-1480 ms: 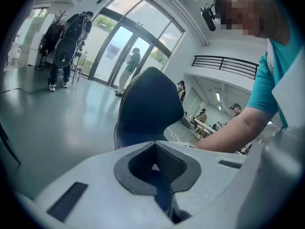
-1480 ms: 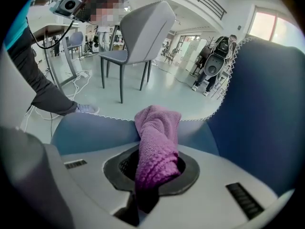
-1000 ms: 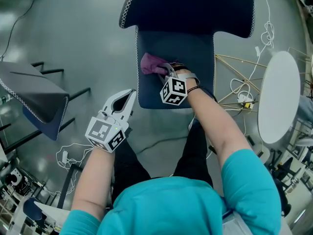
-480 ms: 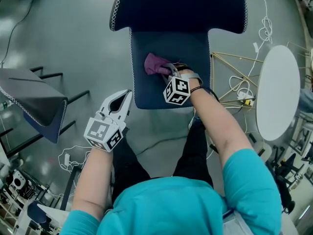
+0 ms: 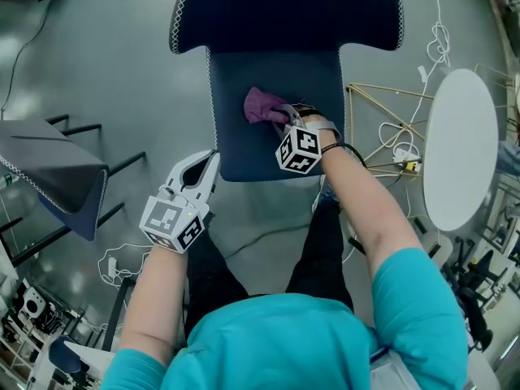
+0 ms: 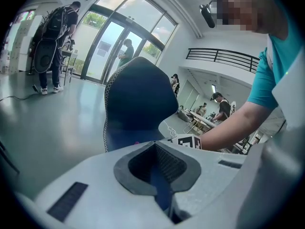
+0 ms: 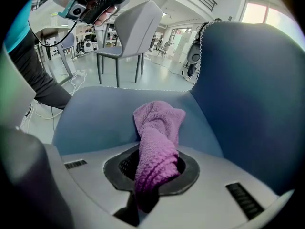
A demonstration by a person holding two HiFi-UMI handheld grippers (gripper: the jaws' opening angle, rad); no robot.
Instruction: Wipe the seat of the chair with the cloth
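My right gripper (image 5: 283,117) pinched the fuzzy purple cloth (image 7: 157,128) on the dark blue chair seat (image 5: 244,146). My left gripper (image 5: 212,158) was beside the seat, and its own view showed the jaws pressed together, empty.

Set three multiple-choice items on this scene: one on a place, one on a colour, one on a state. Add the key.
1. Where is the cloth?
A: on the floor
B: on the chair seat
C: on the round white table

2. What colour is the cloth?
A: purple
B: yellow
C: white

3. What state is the right claw in?
A: open and empty
B: shut on a cable
C: shut on the cloth

Key:
1 B: the head view shows the cloth resting on the dark blue seat.
2 A: it shows purple in both the head view and the right gripper view.
3 C: the right gripper view shows the cloth pinched between the jaws.
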